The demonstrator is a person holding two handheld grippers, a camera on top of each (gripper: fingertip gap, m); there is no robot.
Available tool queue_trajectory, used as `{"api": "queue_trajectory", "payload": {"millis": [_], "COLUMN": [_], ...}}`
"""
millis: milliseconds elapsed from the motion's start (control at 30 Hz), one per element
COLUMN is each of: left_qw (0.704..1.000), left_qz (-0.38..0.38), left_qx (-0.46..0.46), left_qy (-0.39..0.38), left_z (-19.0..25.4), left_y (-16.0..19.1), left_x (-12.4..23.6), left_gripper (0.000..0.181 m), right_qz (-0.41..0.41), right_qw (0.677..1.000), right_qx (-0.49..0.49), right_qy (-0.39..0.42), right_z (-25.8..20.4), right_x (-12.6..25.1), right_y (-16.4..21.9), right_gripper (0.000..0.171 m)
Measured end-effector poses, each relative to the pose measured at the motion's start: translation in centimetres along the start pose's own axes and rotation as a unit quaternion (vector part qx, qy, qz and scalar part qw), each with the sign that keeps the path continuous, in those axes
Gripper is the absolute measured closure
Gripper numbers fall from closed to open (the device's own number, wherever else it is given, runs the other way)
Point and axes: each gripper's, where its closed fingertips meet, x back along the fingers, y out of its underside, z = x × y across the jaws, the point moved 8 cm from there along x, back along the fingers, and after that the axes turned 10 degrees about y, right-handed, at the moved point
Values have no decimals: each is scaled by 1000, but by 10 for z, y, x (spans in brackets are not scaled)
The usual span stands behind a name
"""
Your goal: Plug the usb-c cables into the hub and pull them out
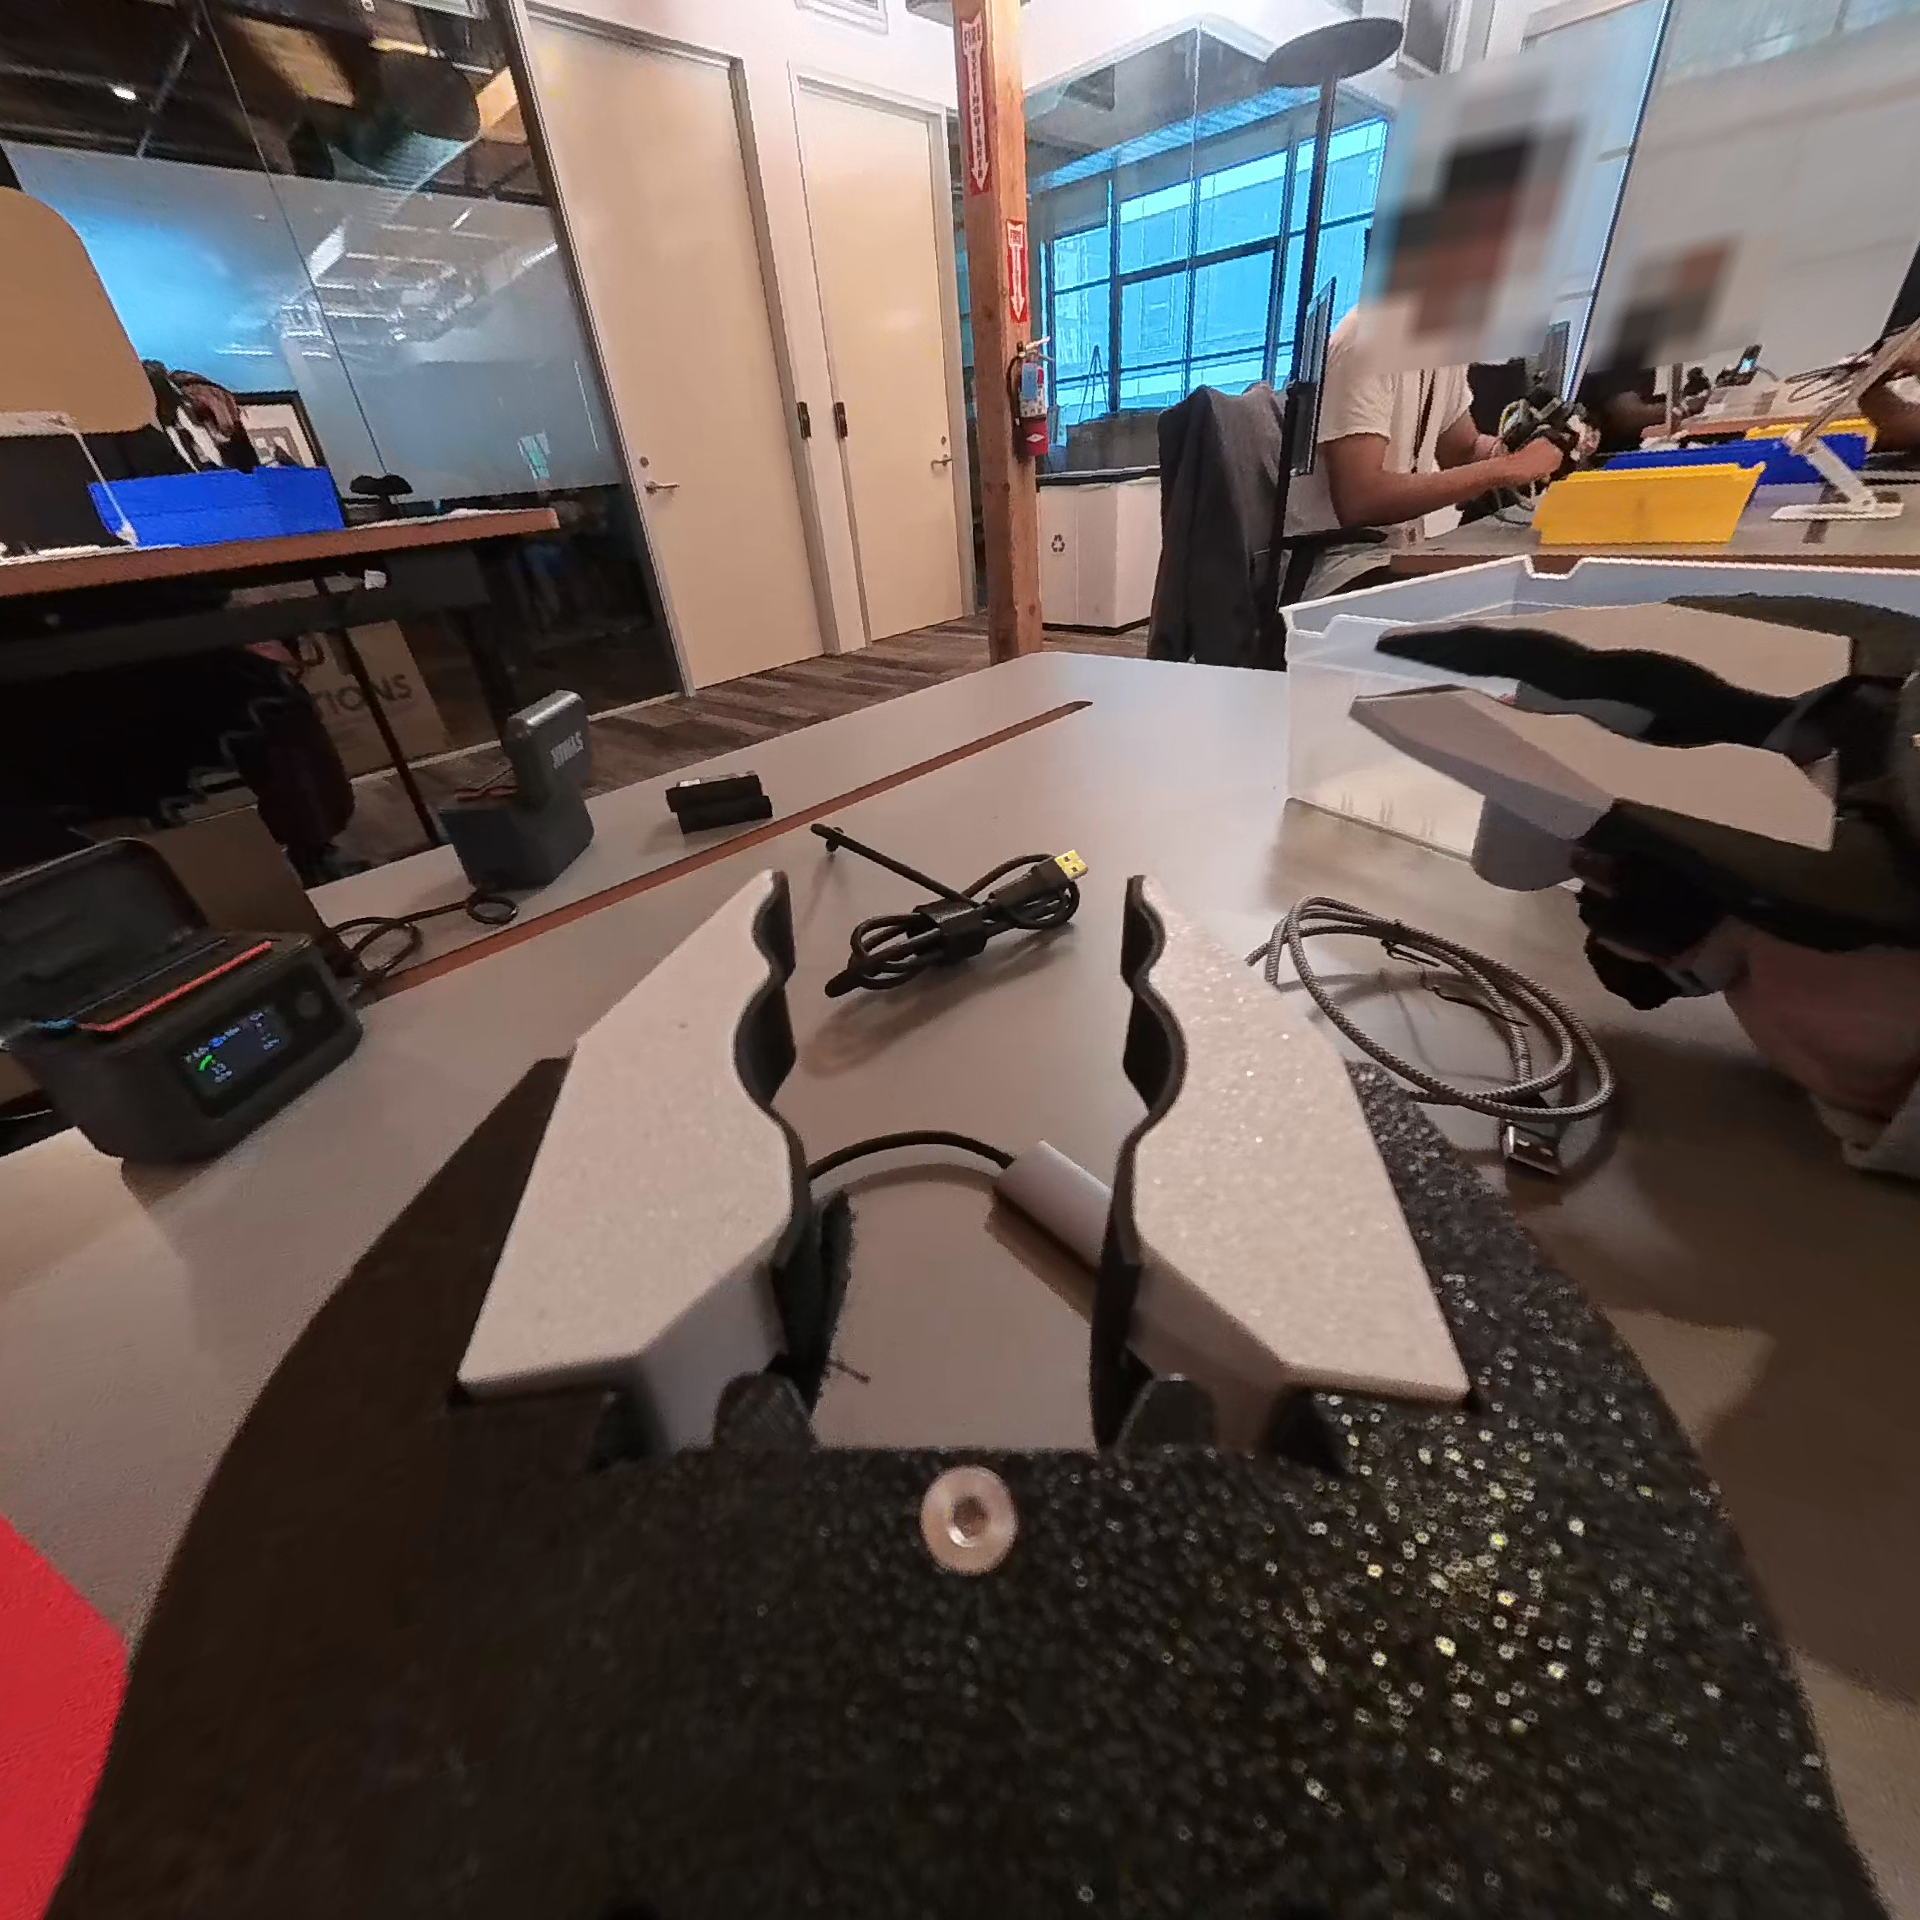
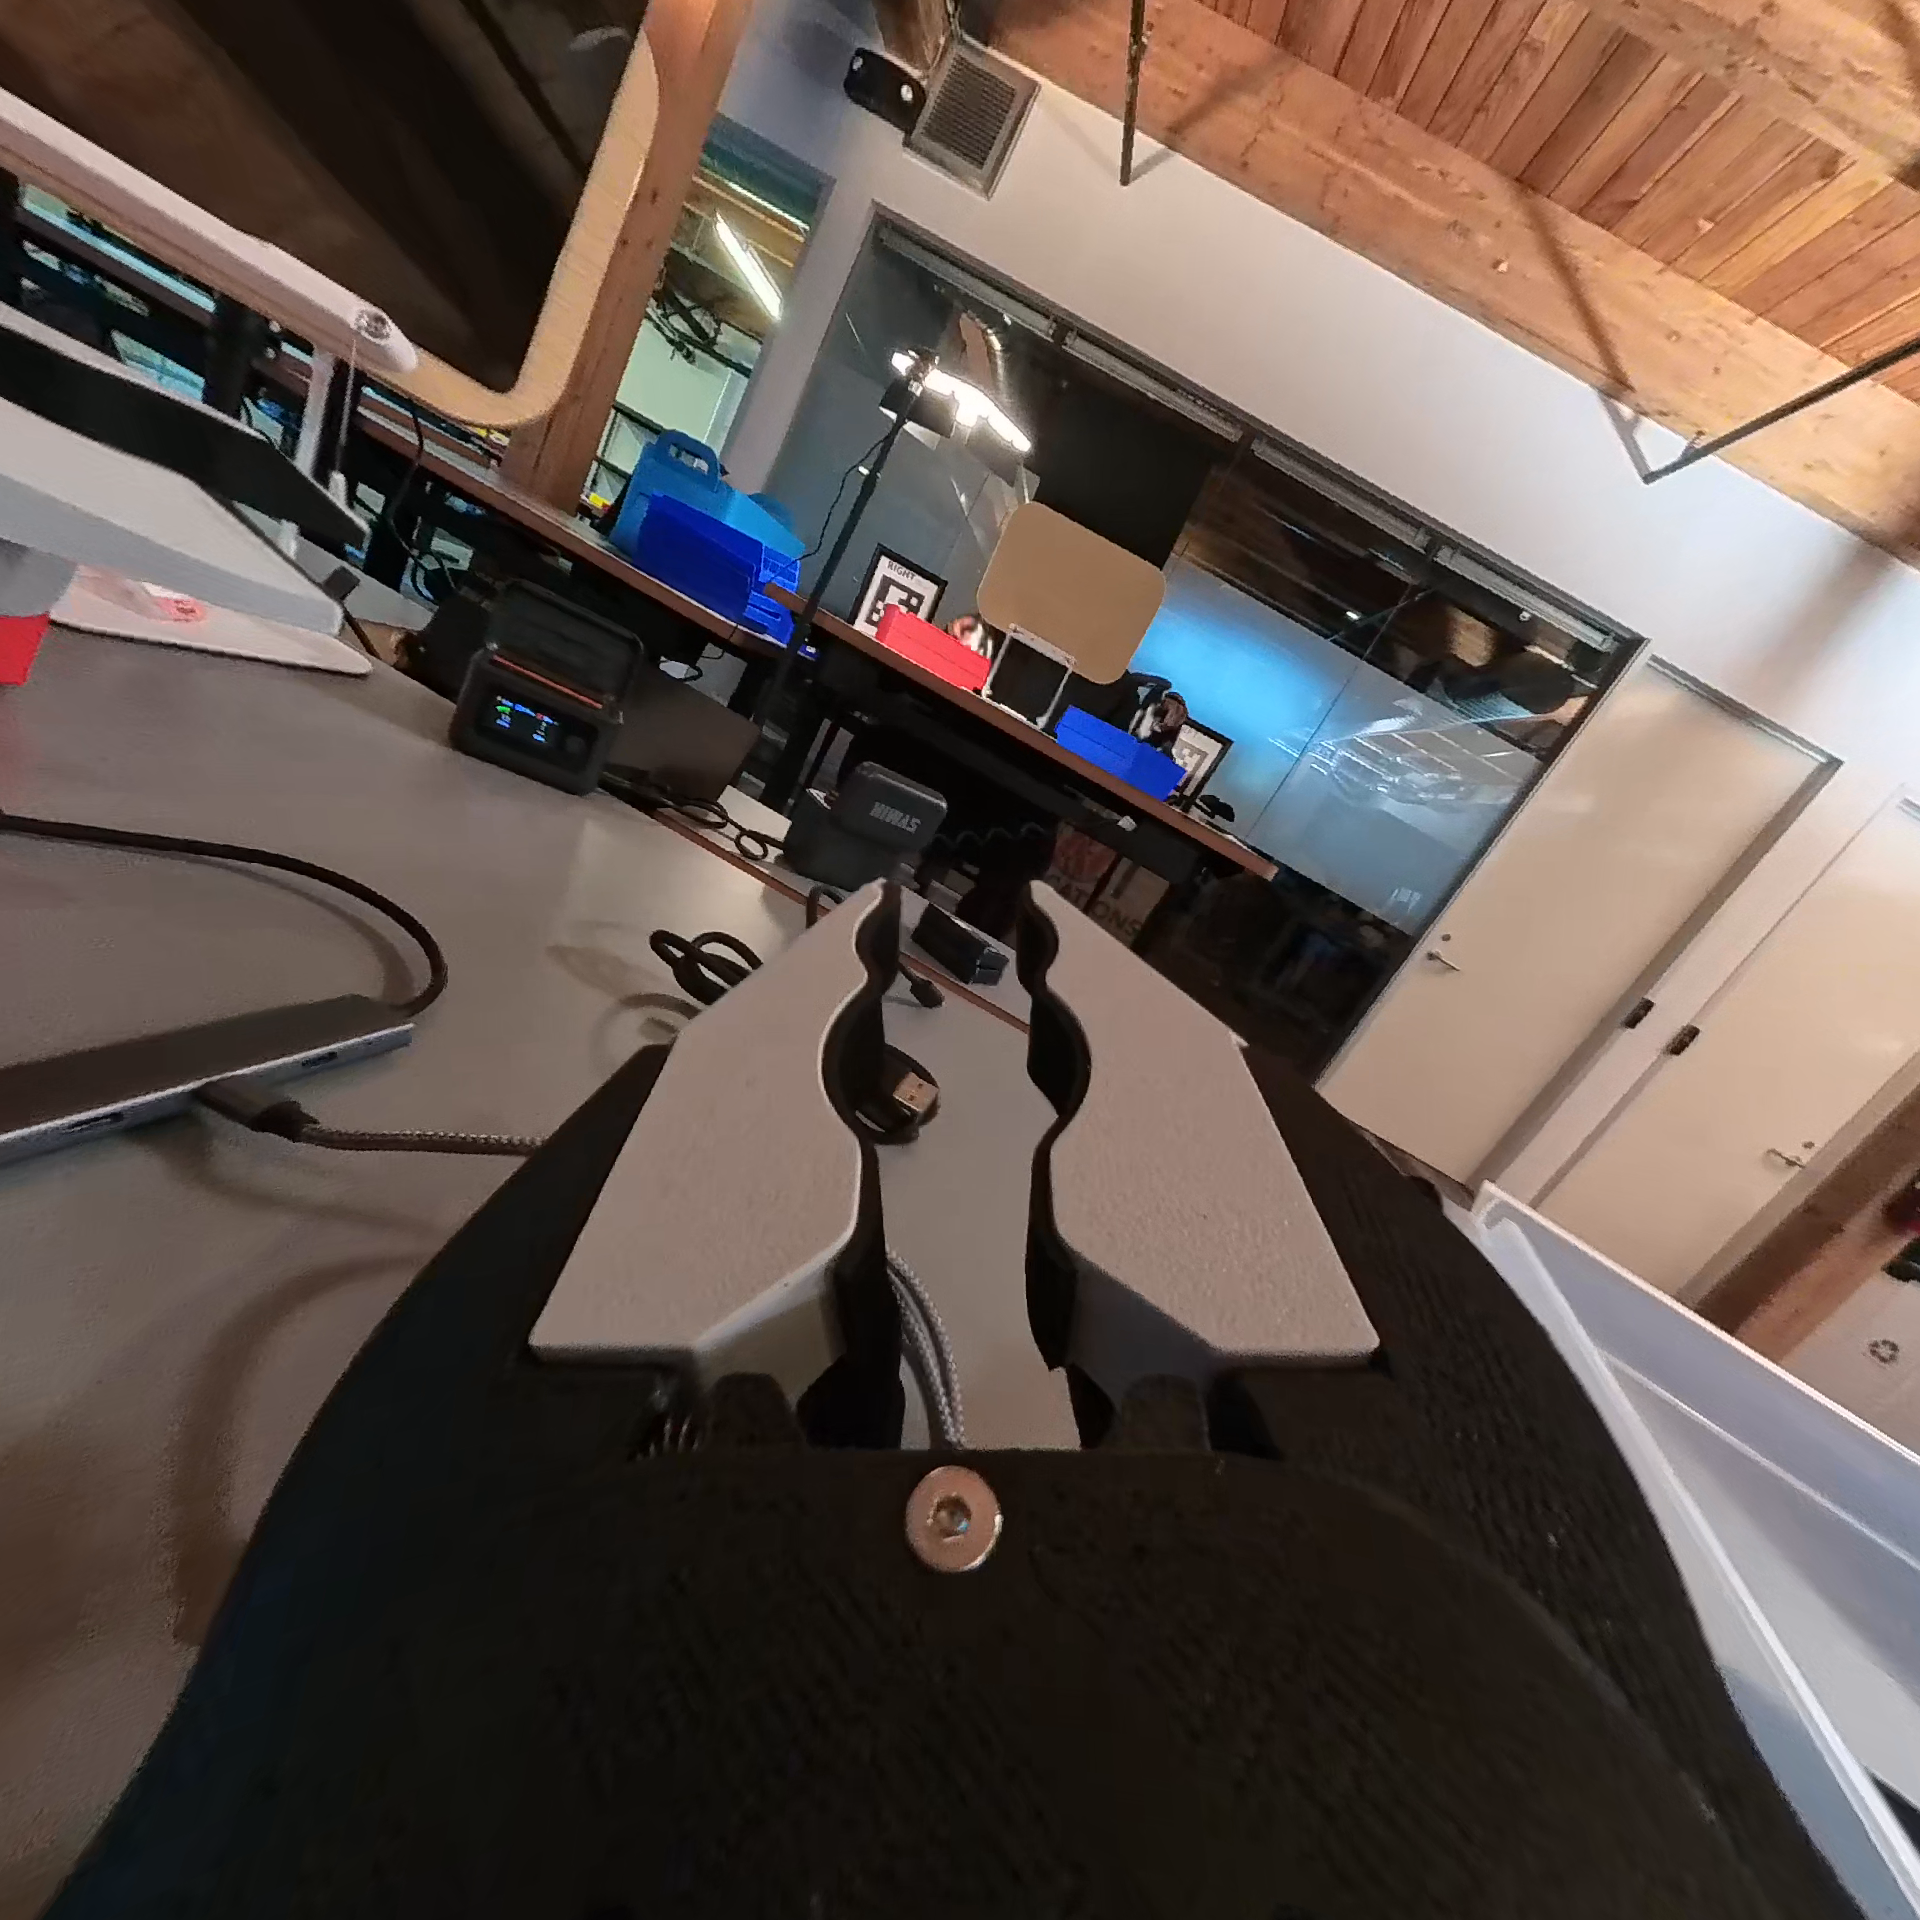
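Note:
My left gripper (image 1: 954, 904) is open, low over the grey table (image 1: 312, 1299). The grey hub (image 1: 1049, 1195) shows one end between its fingers, close to the right finger, and the hub's own black lead curves off to the left. A bundled black cable (image 1: 966, 920) with a gold plug lies just ahead. A braided grey cable (image 1: 1455, 997) lies coiled to the right. My right gripper (image 2: 958, 899) is open above that braided cable (image 2: 925, 1351). One end of the cable is plugged into the hub (image 2: 187, 1070). The right gripper also shows in the left wrist view (image 1: 1371, 681).
A clear plastic bin (image 1: 1455, 592) stands at the right, also in the right wrist view (image 2: 1662, 1403). A black power station (image 1: 187, 1049), a dark charger block (image 1: 530, 790) and a small black box (image 1: 717, 800) sit at the far left. A person (image 1: 1392, 436) works at another table. About 25 cm separates my left fingertips from the black power station (image 1: 187, 1049).

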Motion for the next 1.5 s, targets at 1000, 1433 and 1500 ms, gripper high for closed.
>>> {"api": "queue_trajectory", "payload": {"millis": [1000,1433,1500], "left_qw": [1000,999,999], "left_qz": [-16,-16,-13], "left_qx": [-17,-20,-22], "left_qy": [-21,-26,-30], "left_z": [-4,-5,-6], "left_y": [2,2,1], "left_x": [5,7,7], "left_gripper": [125,127,127], "right_qz": [14,6,4], "right_qw": [1000,999,999], "right_qx": [-26,-34,-40], "right_qy": [-3,-2,-6], "right_z": [6,8,8], "right_x": [-39,-39,-40], "right_y": [11,13,13], "right_gripper": [155,155,154]}}
